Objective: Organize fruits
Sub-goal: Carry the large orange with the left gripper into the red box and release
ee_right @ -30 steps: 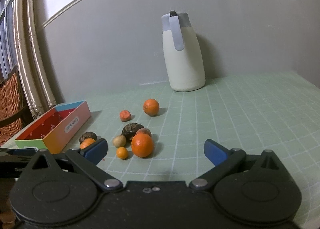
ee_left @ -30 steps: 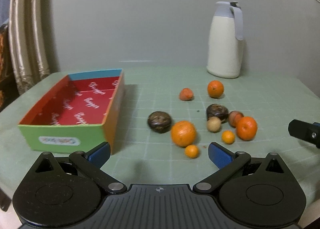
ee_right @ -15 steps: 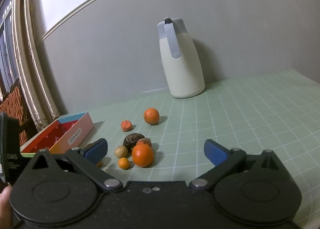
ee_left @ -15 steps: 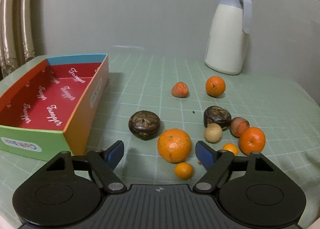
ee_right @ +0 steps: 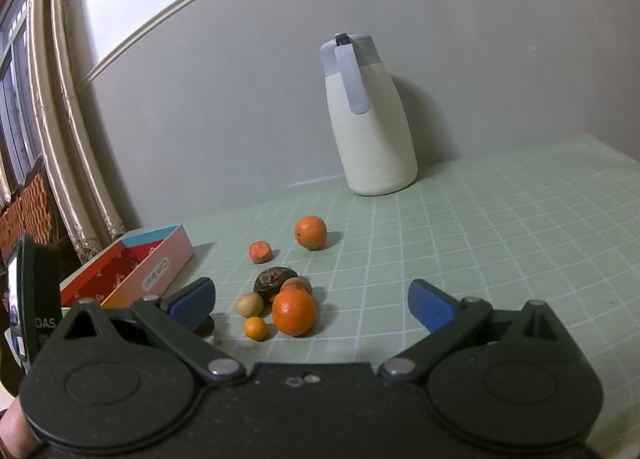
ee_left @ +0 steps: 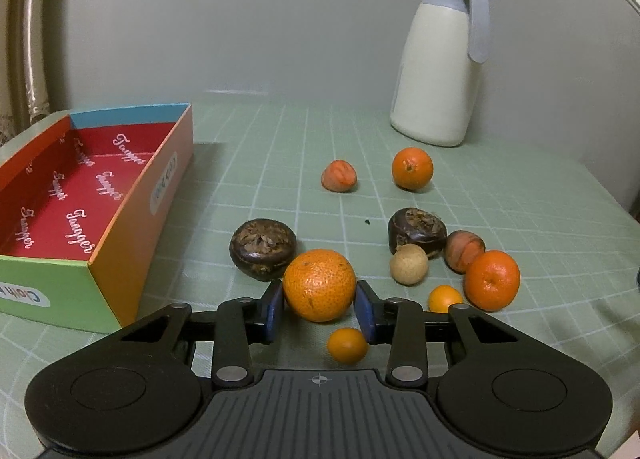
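Fruit sits loose on the green bench (ee_left: 520, 187), nothing in the box (ee_left: 100, 195) so far. Left tool (ee_left: 320, 309) is closing its blue pads (ee_left: 275, 309) on the big orange (ee_left: 319, 285), which sits between them on the bench; pads look right up against the peel on both sides. A tiny orange (ee_left: 347, 345) lies just in front of it, a dark fruit (ee_left: 263, 248) just behind. Right tool (ee_right: 312, 301) hangs wide open with nothing in it, the other fruit past it. White jug (ee_left: 438, 63) stands at the back by the wall.
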The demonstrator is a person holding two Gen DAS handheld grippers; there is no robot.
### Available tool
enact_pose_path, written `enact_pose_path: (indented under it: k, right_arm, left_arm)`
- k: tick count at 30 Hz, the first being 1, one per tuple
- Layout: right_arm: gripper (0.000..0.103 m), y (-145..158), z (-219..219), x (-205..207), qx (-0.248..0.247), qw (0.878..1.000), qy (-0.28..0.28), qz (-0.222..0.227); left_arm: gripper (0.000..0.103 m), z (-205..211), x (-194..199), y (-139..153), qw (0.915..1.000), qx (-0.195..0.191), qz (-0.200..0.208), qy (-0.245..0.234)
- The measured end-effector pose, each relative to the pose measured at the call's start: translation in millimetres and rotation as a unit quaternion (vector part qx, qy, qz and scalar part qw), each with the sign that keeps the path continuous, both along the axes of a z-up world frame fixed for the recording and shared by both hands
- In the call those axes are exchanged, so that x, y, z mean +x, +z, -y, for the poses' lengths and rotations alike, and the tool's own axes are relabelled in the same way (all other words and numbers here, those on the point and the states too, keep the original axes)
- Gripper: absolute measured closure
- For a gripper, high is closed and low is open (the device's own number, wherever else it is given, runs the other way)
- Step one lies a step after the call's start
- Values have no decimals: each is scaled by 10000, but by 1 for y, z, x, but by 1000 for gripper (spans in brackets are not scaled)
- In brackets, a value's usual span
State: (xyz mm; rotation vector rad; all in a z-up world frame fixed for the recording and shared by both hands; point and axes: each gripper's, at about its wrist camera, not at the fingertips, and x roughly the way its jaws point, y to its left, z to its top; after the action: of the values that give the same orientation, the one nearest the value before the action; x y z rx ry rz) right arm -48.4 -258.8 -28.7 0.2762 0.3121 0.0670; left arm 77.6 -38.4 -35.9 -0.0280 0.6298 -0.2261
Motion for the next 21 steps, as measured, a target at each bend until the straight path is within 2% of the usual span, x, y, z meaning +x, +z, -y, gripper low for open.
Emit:
enact_pose_path:
  k: [4, 7, 12, 16, 21]
  right_arm:
    - [0, -1, -2, 2, -25, 10000, 12, -29]
    - [0, -2, -4, 4, -37, 10000, 13, -54]
    - [0, -3, -10, 8, 10, 9999, 82, -84]
    - [0, -3, -19, 11, -60, 9998, 174, -95]
    - [0, -4, -30, 17, -194, 9993, 267, -146]
  left_arm:
    - [65, -6, -6, 10, 9997, 17, 233, 37]
    - [65, -16, -12, 23, 9984, 52, 551, 153]
    - [65, -52, -12, 40, 9937, 245, 859, 678]
    - [65, -89, -1, 44, 9883, 437, 855, 1185]
    - [65, -129, 19, 35, 9811, 617, 598, 1735]
